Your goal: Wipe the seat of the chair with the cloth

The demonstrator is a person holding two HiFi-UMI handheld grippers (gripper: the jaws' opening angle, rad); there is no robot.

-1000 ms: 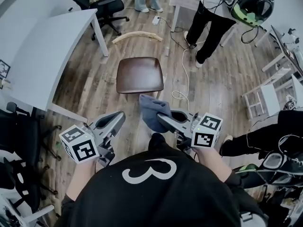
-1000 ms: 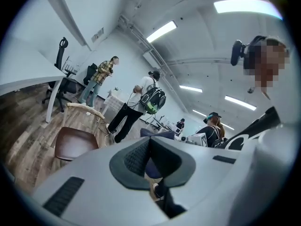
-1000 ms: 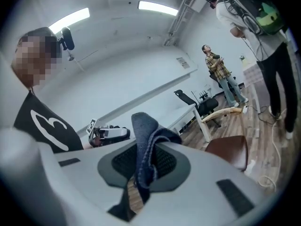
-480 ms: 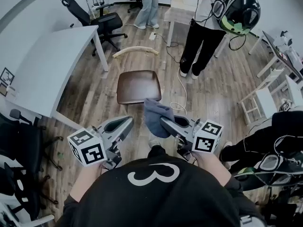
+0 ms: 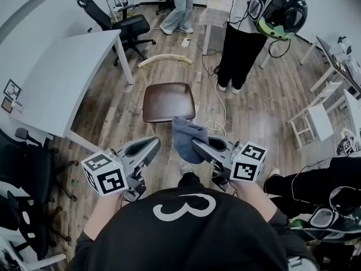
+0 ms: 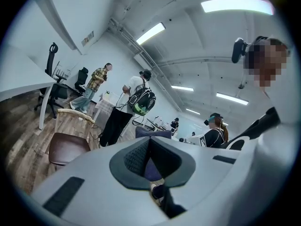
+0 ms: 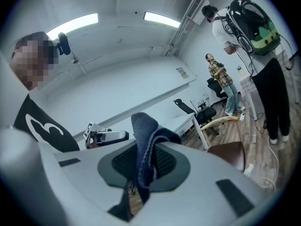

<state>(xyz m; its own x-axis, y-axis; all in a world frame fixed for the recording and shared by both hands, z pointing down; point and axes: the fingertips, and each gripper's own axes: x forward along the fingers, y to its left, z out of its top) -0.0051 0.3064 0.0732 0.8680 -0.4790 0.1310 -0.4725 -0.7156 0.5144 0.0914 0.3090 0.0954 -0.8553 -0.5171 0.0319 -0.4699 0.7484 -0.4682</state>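
The chair stands on the wood floor ahead of me, its brown seat point(image 5: 168, 101) bare and its pale curved backrest point(image 5: 164, 58) on the far side. A dark blue-grey cloth point(image 5: 186, 136) hangs bunched from my right gripper point(image 5: 196, 145), which is shut on it just short of the seat's near edge. The cloth point(image 7: 143, 131) sticks up between that gripper's jaws point(image 7: 146, 157), and the seat point(image 7: 228, 152) lies beyond to the right. My left gripper point(image 5: 152, 146) hovers beside it at the left, shut and holding nothing. Past its jaws point(image 6: 149, 147) the seat point(image 6: 68, 147) shows at the left.
A white table point(image 5: 63, 77) stands to the left of the chair, with a black office chair point(image 5: 122, 20) behind it. Two people stand at the back point(image 5: 240, 38). A white cable point(image 5: 218, 113) runs over the floor right of the seat. A white chair point(image 5: 316, 121) is at the right.
Both grippers moved forward toward the chair over the last second; the cloth now reaches the seat's near edge. Little differs from half a second ago.
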